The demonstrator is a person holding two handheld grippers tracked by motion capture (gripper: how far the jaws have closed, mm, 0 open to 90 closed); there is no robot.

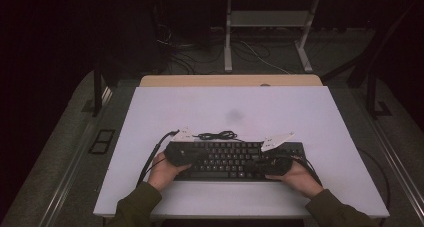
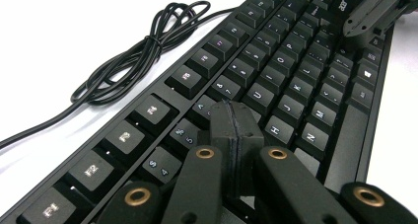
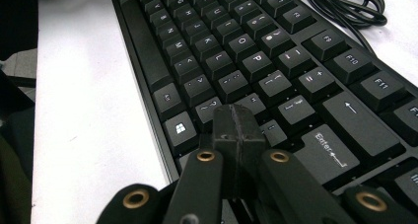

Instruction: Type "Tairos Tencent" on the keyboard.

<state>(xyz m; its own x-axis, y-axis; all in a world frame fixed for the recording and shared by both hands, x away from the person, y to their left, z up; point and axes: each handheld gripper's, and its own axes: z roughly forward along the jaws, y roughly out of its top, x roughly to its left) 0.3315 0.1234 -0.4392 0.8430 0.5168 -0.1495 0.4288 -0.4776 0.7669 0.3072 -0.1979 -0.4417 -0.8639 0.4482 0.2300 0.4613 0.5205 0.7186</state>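
A black keyboard [image 1: 232, 159] lies across the near middle of the white table [image 1: 230, 107]. Its cable [image 1: 217, 135] is bundled just behind it. My left gripper [image 1: 195, 155] is over the keyboard's left part, and my right gripper [image 1: 260, 163] is over its right part. In the left gripper view the jaws [image 2: 235, 123] are pressed together with nothing between them, low over the number and letter keys [image 2: 276, 86]. In the right gripper view the shut jaws [image 3: 236, 125] hover low near the Enter key [image 3: 328, 152]. I cannot tell whether either tip touches a key.
The coiled cable [image 2: 143, 51] lies on the white tabletop beside the function-key row. The other gripper [image 2: 374, 9] shows at the far end of the keyboard. A wooden table edge [image 1: 230, 80] runs behind. Desk legs and floor cables [image 1: 260, 52] lie beyond.
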